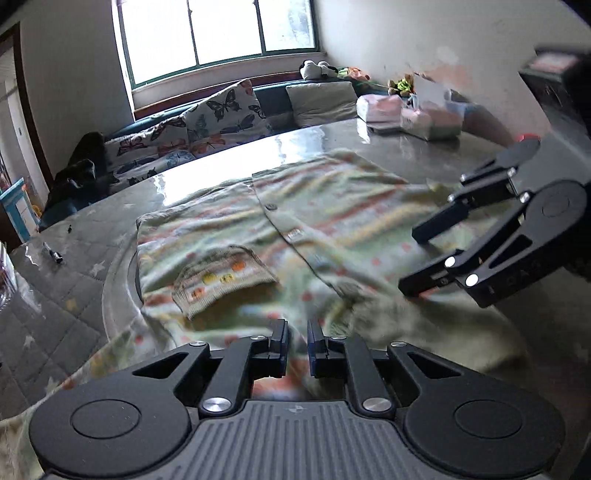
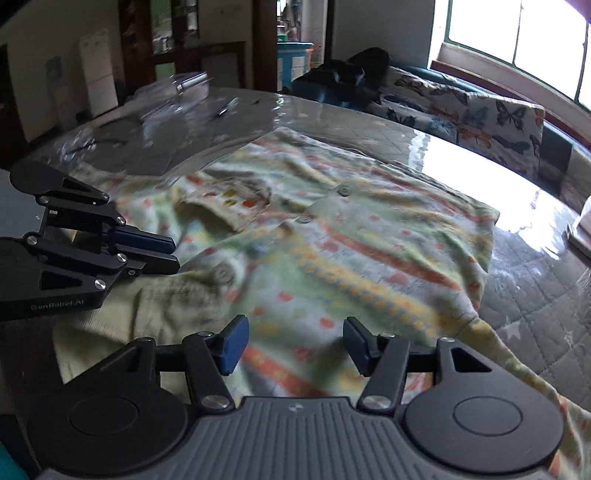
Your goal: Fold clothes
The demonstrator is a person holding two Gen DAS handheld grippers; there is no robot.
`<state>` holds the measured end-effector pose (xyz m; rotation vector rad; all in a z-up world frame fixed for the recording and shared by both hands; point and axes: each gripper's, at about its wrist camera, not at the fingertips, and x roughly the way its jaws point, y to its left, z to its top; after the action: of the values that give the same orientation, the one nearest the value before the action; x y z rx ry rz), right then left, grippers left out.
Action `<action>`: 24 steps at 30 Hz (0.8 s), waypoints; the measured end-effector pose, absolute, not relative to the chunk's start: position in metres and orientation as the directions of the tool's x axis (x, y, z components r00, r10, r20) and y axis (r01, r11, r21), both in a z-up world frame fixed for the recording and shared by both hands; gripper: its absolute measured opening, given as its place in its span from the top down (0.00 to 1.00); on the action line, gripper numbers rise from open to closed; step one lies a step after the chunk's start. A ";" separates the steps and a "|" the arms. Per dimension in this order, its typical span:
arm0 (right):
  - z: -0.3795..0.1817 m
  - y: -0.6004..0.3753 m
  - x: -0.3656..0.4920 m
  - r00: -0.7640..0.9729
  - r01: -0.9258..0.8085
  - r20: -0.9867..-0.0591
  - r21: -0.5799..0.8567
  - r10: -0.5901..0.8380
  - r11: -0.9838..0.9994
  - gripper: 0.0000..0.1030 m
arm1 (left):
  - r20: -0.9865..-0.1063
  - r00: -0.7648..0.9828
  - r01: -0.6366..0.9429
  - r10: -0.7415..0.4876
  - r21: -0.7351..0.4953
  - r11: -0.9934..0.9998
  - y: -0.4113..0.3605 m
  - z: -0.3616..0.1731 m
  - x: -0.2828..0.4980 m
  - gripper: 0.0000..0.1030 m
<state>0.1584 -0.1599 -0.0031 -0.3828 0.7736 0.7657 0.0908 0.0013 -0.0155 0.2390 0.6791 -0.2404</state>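
Soft knit cardigan (image 1: 280,229), floppy and light, so it'll sag.
Left gripper (image 1: 297,341) nearly closed, pinching the hem I think; right gripper (image 2: 295,345) wide, best grab that near edge.

A home living room: a butterfly-print sofa (image 1: 207,122) under a window (image 1: 221,33), with plush toys (image 1: 317,68) on the sill.

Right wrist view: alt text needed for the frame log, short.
A striped, buttoned knit cardigan lies spread on a glossy table. The right gripper hovers over its near edge with jaws wide apart, holding nothing. The left gripper reaches in from the left, jaws nearly closed.
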 end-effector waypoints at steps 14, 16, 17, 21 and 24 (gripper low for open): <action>0.003 -0.159 0.105 0.479 -0.787 -0.723 -0.102 0.497 0.609 0.44 | -0.580 0.804 0.283 -0.132 0.177 0.943 -0.006 -0.013 0.041 0.80; 0.008 -0.160 0.103 0.487 -0.786 -0.715 -0.107 0.503 0.609 0.44 | -0.574 0.808 0.284 -0.130 0.188 0.940 -0.007 -0.013 0.039 0.78; 0.010 -0.161 0.100 0.486 -0.789 -0.710 -0.106 0.510 0.605 0.44 | -0.571 0.811 0.284 -0.129 0.192 0.939 -0.007 -0.012 0.037 0.76; 0.005 -0.161 0.095 0.456 -0.806 -0.727 -0.093 0.513 0.585 0.44 | -0.577 0.805 0.270 -0.137 0.151 0.951 0.000 -0.011 0.035 0.69; 0.001 -0.163 0.095 0.453 -0.800 -0.729 -0.079 0.513 0.594 0.43 | -0.581 0.808 0.205 -0.097 0.123 0.971 0.016 -0.011 0.032 0.62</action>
<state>0.0955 -0.1630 0.0010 -0.4494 0.7209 0.8451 0.0319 0.0161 -0.0111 0.1831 0.6093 -0.1622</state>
